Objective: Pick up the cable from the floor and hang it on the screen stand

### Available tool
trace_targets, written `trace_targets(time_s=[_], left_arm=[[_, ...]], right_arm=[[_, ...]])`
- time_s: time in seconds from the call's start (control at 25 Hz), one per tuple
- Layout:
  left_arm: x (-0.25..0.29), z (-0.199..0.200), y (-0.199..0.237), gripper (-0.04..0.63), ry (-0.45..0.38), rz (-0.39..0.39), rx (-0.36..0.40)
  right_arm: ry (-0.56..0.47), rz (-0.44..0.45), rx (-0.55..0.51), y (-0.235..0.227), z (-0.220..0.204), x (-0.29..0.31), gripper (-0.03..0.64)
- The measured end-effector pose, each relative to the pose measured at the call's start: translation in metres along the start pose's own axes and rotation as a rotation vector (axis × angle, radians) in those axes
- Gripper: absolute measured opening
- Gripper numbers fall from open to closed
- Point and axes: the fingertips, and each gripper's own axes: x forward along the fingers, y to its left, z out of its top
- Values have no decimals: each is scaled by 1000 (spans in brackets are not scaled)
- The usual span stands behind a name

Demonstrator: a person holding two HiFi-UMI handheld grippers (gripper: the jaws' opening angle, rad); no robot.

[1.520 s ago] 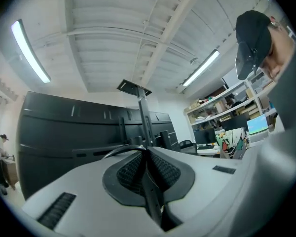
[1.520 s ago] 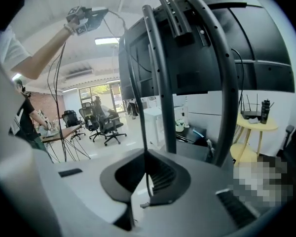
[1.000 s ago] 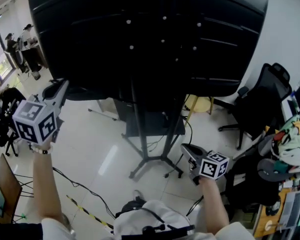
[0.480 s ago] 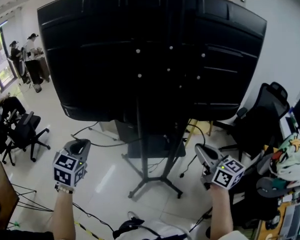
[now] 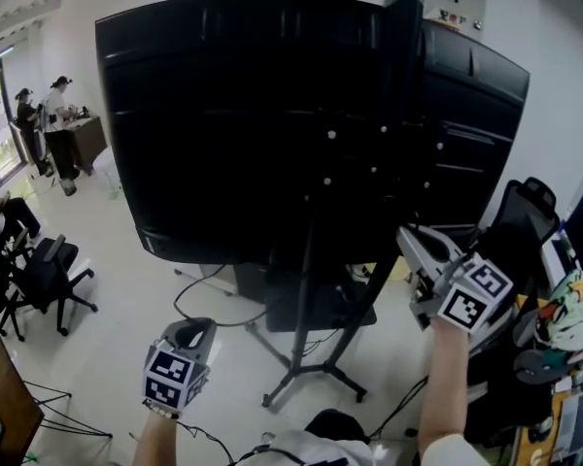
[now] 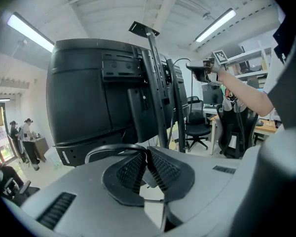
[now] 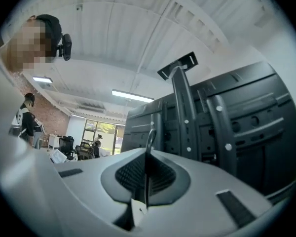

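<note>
1. Starting closest in: the grey left tool (image 6: 147,154) is clamped shut on a thin black cable (image 6: 111,148). The cable bows out from the tips in a low arc toward the left of the left gripper view.
2. In the head view that left tool (image 5: 189,330) sits low, over the pale glossy tiled floor (image 5: 117,328).
3. The grey right tool (image 7: 146,156) is closed too. A short bit of the cable (image 7: 150,138) pokes up from between its pressed-together jaws.
4. From the head view the right tool (image 5: 415,243) is up high on the right, near the back of the screen. The left gripper view catches the person's right arm (image 6: 241,90) stretched out beside the stand.
5. So the cable is pinched in both tools. I can't trace the run between them in the head view, and can't tell if it touches the stand anywhere.
6. Next out is the black metal screen stand (image 5: 309,289), with slanted posts going down to splayed legs on the floor. It carries a big black flat screen (image 5: 243,115), seen from behind and dotted with small white screw heads.
7. Further back there's a black swivel office chair (image 5: 53,270) on the left and a black mesh chair (image 5: 525,187) on the right.
8. Way off at the far left, a standing person (image 5: 60,115) is next to another one by a window.
</note>
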Motion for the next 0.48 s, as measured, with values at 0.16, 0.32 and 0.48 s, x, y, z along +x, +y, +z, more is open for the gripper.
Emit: trace_targets(time_s=[0.16,0.32,0.48], left_arm=[[-9,6,13,14,-52,-23,-47],[-14,23,23,14,-124,-51,-90],[-11,40,45,14,-169,-71,-112]], right_arm=[[-47,39,-37,21,53,60,11],[-88,63,-37,28,100,110,11],[-78,4,-66,18,126,149,11]])
